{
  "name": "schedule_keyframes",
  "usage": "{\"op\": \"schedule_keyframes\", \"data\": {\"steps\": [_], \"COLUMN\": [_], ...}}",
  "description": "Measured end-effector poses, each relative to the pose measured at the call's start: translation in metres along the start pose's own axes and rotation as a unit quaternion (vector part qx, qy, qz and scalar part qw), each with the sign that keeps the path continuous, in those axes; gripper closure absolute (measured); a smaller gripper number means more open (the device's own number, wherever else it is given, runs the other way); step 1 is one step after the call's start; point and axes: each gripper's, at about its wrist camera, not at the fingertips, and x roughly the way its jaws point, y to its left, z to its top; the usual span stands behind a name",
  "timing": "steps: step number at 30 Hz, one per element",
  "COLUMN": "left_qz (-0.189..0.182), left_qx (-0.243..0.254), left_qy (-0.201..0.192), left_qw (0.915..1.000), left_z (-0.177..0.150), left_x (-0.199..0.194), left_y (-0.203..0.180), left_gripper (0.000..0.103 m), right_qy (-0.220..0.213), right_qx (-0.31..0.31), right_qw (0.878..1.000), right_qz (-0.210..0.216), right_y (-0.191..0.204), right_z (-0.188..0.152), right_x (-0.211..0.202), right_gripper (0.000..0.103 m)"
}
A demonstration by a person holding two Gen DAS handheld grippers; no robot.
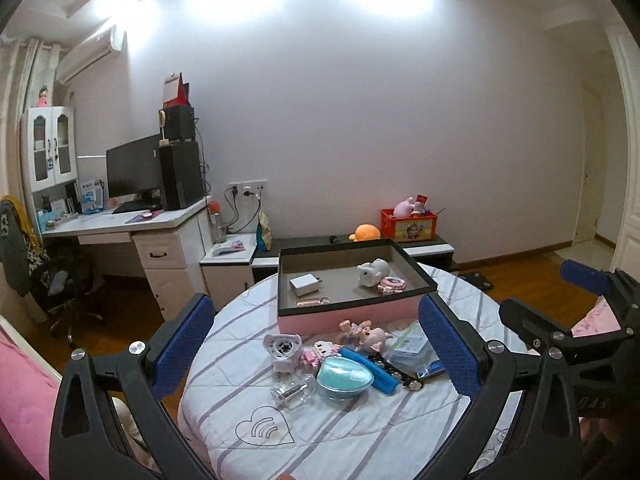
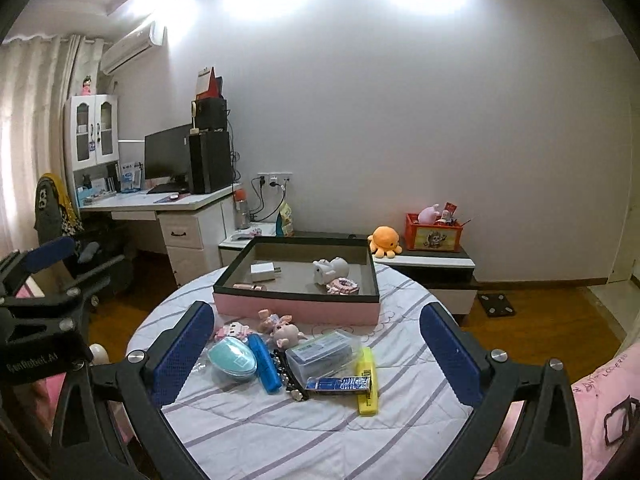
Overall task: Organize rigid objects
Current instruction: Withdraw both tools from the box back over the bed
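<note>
On the round counter (image 1: 304, 432), covered with a striped white cloth, a jumble of small things lies in front of a shallow pink box (image 1: 352, 316) with a dark rim. Furthest left in the heap stands a little white gadget with a round grille (image 1: 282, 350), and just in front of it lies a clear glass bottle (image 1: 290, 394) on its side. Next comes a teal oval case (image 2: 233, 360), touching a blue stick-shaped case (image 2: 264, 364) that lies slantwise beside it. Behind those two sit a pink blocky toy (image 2: 231, 330) and a small pig doll (image 2: 286, 332). Right of the blue stick a string of dark beads (image 2: 286, 376) trails forward, then a clear plastic box (image 2: 320, 354), a flat blue packet (image 2: 338, 383) and, furthest right, a yellow stapler (image 2: 367, 380). Inside the pink box, left to right, are a rose-gold tube (image 2: 250, 287), a white charger plug (image 2: 264, 272), a white pig figure (image 2: 330, 270) and a pink hair tie (image 2: 342, 286). The left claw (image 1: 316, 344) hangs above the near edge of the counter with its blue pads spread wide and nothing between them. The right claw (image 2: 316, 354) hangs likewise, jaws fully apart and empty, well short of the heap.
</note>
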Motion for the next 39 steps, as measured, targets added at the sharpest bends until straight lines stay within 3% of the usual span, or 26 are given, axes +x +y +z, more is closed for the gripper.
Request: {"op": "schedule_keyframes", "data": {"steps": [21,27,34,39], "left_qz": [0.008,0.015,0.017,0.022], "left_qx": [0.006,-0.003,-0.022,-0.029], "left_qy": [0.030,0.085,0.175,0.208], "left_qw": [0.9995,0.9962,0.9842,0.9774], "left_z": [-0.015,-0.042,-0.091,-0.108], "left_x": [0.026,0.062,0.110,0.134], "left_y": [0.001,0.017,0.044,0.052], "left_gripper": [0.000,0.000,0.000,0.000], "right_qy": [0.020,0.061,0.126,0.164], "right_qx": [0.009,0.011,0.019,0.027], "right_qw": [1.000,0.998,0.991,0.986], "right_qz": [-0.012,-0.023,-0.029,-0.030], "right_y": [-0.008,-0.017,-0.031,-0.038], "right_z": [-0.008,-0.024,-0.057,-0.076], "right_x": [0.014,0.044,0.085,0.109], "right_gripper": [0.000,0.000,0.000,0.000]}}
